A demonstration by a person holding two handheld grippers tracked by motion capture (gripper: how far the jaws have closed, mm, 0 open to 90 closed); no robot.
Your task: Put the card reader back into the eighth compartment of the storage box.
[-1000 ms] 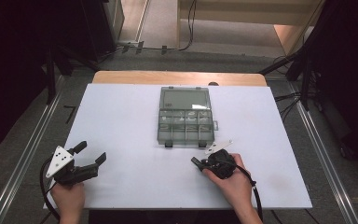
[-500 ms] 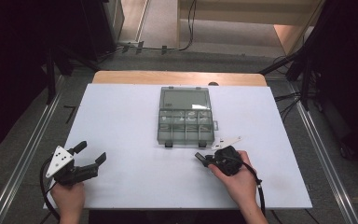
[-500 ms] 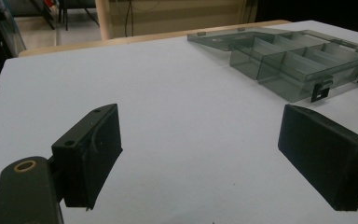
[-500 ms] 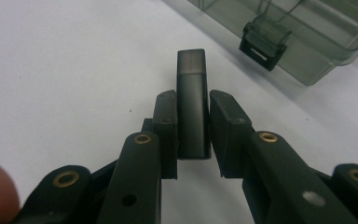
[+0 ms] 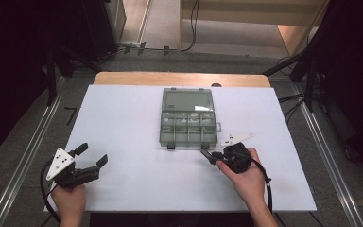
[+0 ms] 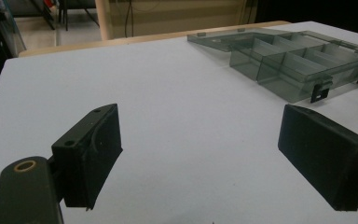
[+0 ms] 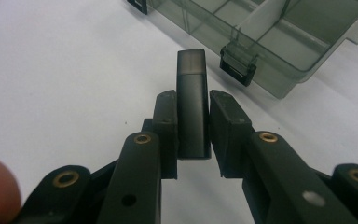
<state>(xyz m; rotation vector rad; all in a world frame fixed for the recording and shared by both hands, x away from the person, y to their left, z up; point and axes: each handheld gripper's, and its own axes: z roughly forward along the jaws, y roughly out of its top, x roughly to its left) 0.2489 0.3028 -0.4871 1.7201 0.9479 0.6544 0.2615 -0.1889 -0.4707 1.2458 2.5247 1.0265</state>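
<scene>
A small dark flat piece [image 7: 192, 100] was held clamped between the jaws of the right gripper [image 5: 216, 156], which had been brought up just beside the near edge of the organiser box [image 5: 187, 118] mid-tabletop [image 5: 123, 113]. Insertion into a compartment seemed imminent. The left gripper [image 5: 92, 158] was kept parked, jaws spread and empty.

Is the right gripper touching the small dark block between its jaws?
Touching. The right gripper view shows the right gripper with both jaws pressed flat against the dark block, no gap either side.
</scene>
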